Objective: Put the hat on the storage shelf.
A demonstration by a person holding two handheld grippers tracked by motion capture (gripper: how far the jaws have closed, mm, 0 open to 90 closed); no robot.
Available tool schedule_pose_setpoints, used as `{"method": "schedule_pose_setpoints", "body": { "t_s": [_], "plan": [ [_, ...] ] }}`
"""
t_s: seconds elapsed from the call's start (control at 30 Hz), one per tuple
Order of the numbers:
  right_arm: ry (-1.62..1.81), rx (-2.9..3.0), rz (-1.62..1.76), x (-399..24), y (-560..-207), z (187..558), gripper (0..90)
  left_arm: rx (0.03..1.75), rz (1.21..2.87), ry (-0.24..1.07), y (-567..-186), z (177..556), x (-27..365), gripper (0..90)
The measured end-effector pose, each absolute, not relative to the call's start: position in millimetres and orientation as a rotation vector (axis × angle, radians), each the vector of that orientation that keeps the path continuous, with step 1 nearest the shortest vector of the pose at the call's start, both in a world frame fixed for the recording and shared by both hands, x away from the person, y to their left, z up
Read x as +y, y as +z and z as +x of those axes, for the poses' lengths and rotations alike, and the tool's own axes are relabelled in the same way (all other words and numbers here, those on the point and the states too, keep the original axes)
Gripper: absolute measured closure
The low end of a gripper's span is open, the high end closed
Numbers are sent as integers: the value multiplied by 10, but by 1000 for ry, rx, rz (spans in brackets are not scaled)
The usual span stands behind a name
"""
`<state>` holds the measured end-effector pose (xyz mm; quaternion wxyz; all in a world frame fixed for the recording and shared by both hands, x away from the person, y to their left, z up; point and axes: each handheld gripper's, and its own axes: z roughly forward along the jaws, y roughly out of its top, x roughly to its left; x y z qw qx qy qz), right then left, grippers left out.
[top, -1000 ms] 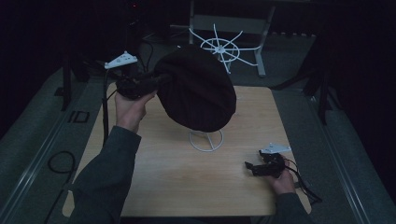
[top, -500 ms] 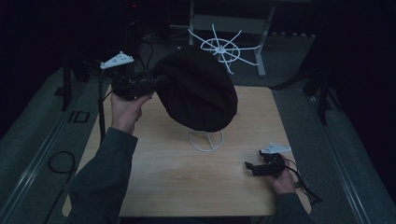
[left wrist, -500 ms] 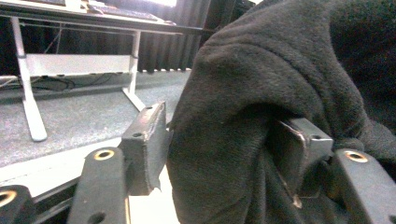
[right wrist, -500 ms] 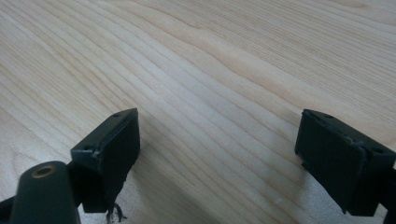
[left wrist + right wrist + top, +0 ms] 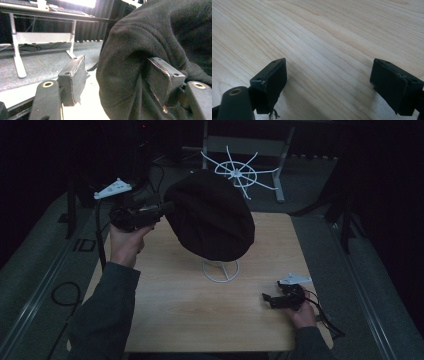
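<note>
My right gripper (image 5: pixel 274 300) rests spread wide on the pale wood table (image 5: pixel 175 310). Farther off, a black knit hat (image 5: pixel 212 222) sits on a white wire stand (image 5: pixel 220 270); my left gripper (image 5: pixel 167 210), jaws just opening, straddles its edge loosely. Beyond, dark room, white desk frame (image 5: pixel 17 50)

1. This looks like a lab or recording room, though the dim light leaves much of it dark.
2. A plain wooden table (image 5: pixel 200 310) stands alone on grey carpet (image 5: pixel 35 270), with cables (image 5: pixel 62 295) looped on the floor.
3. Dark curtains (image 5: pixel 92 27) line the back wall.
4. A white-legged desk (image 5: pixel 42 37) stands in the background, bearing what may be keyboards.
</note>
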<state>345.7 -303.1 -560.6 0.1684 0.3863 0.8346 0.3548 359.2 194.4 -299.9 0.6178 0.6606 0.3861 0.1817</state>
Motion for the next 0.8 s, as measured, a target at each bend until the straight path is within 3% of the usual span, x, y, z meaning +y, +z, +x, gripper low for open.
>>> {"method": "schedule_pose_setpoints", "body": {
  "t_s": [0.8],
  "plan": [
    [1009, 2373, 1098, -3031, -5606, 3457, 139, 979, 1581, 534, -3136, 3275, 2278, 324]
  ]
}}
